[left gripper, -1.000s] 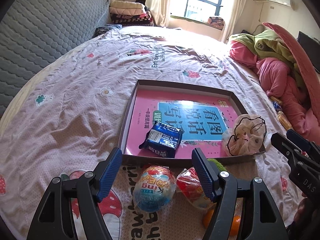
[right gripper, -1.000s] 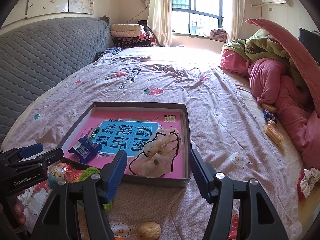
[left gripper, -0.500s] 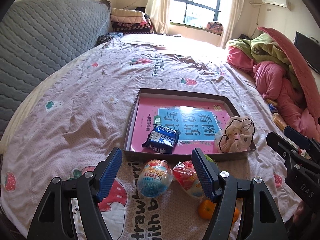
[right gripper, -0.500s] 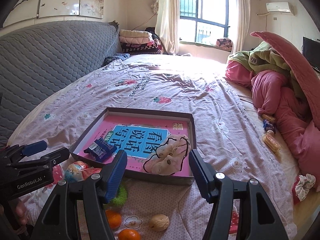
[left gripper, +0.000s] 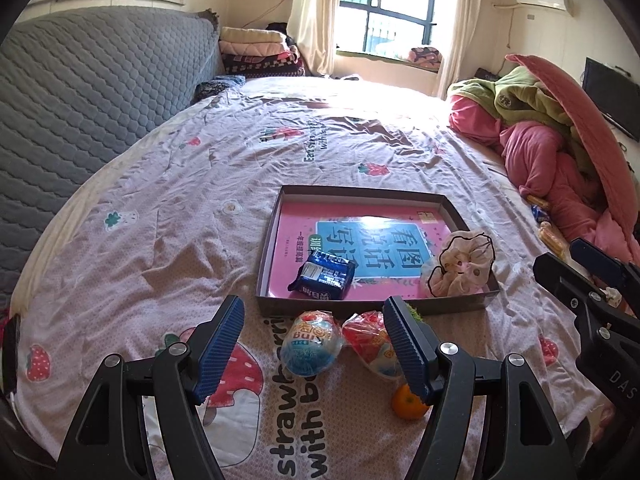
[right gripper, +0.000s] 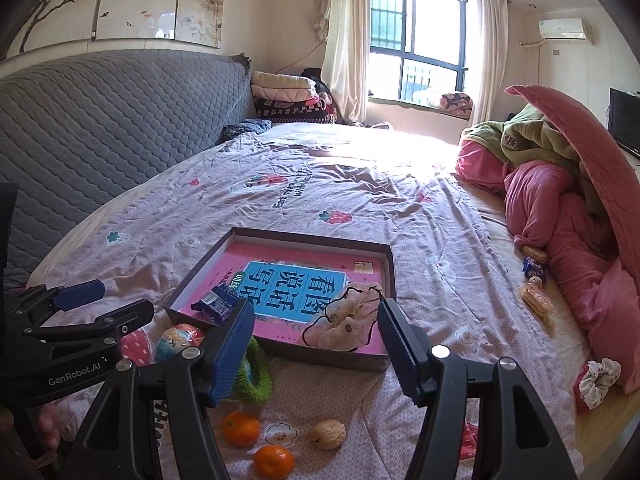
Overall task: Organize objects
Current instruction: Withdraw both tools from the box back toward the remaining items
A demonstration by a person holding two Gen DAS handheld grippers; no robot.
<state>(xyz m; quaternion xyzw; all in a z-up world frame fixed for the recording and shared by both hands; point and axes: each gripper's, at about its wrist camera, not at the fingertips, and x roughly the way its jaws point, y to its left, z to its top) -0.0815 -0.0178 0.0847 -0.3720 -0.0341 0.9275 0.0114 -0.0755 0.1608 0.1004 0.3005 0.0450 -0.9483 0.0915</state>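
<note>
- Beyond both sets of fingers, the tray held a snack packet and a scrunchie.
- Left gripper and right gripper were open, empty.
- Toy eggs, oranges and a walnut remained on the bed.

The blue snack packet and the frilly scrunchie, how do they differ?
The blue snack packet is a flat, glossy, dark wrapper; the frilly scrunchie is soft, pale cloth with dark edging, bunched up taller. The packet lies near the box's front middle, the scrunchie in its front right corner. Both rest on the pink book inside the box.

Bed carries box, oranges, walnut.
</note>
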